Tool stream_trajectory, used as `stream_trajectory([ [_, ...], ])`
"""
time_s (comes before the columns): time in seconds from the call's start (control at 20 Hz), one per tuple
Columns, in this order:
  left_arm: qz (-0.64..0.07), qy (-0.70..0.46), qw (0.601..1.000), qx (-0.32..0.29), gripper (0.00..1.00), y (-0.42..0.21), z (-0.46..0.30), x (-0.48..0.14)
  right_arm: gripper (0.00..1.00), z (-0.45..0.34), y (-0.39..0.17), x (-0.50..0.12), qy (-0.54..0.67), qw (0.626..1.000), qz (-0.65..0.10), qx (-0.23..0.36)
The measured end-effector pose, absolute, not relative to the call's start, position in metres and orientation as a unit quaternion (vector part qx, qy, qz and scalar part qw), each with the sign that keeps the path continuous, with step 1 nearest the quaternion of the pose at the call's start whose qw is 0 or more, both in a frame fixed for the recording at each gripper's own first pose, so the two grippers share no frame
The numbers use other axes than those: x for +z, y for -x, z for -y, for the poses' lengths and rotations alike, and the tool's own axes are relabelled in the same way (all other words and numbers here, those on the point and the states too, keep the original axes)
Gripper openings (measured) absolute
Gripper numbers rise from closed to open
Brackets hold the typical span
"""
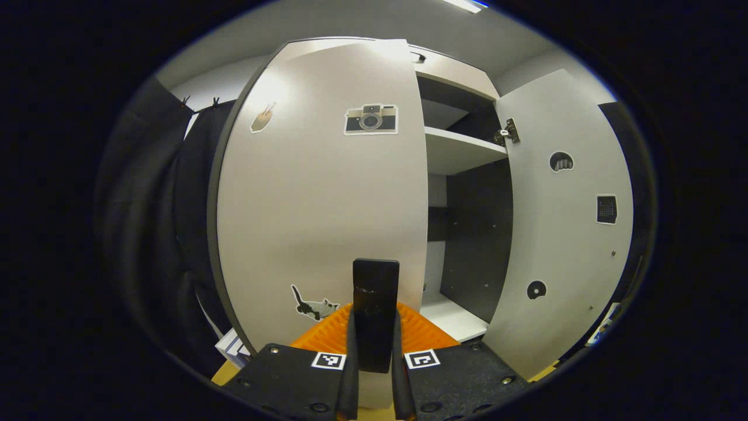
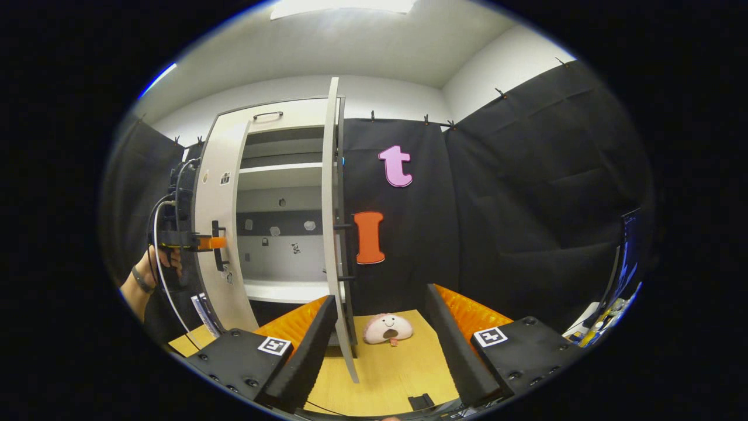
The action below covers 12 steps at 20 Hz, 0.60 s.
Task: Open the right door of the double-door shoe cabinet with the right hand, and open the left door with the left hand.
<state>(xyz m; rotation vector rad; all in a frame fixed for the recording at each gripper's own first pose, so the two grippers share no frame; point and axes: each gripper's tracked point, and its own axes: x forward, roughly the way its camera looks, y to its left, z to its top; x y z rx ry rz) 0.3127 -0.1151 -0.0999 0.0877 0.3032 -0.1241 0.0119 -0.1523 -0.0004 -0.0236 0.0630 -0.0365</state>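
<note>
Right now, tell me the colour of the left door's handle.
Black; the handle shows best in the left gripper view, clamped in the left gripper.

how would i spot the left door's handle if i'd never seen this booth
Find the tall white double-door shoe cabinet. On its left door, by the inner edge, sits a dark upright bar handle, clamped between the left gripper fingers; the stickers nearby lie flat.

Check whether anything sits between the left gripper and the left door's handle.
Nothing visible does. The left gripper has its fingers pressed on both sides of the handle of the left door, with no other object between them.
</note>
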Motion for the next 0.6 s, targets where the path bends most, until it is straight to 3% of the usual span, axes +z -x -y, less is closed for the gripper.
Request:
stream_trajectory([
  [0.05, -0.149, -0.043, 0.986, -0.067, 0.23, -0.312, 0.115, -0.099, 0.88, 0.143, -0.014, 0.0, 0.009, 1.0, -0.026, 0.001],
  [0.1, -0.143, -0.047, 0.986, -0.076, 0.23, -0.313, 0.115, -0.099, 0.98, 0.136, -0.015, -0.001, 0.006, 1.0, -0.023, 0.013],
  [0.6, -0.128, -0.091, 0.983, -0.1, 0.23, -0.289, 0.089, -0.083, 0.98, 0.107, -0.015, -0.031, -0.009, 0.999, -0.04, -0.001],
])
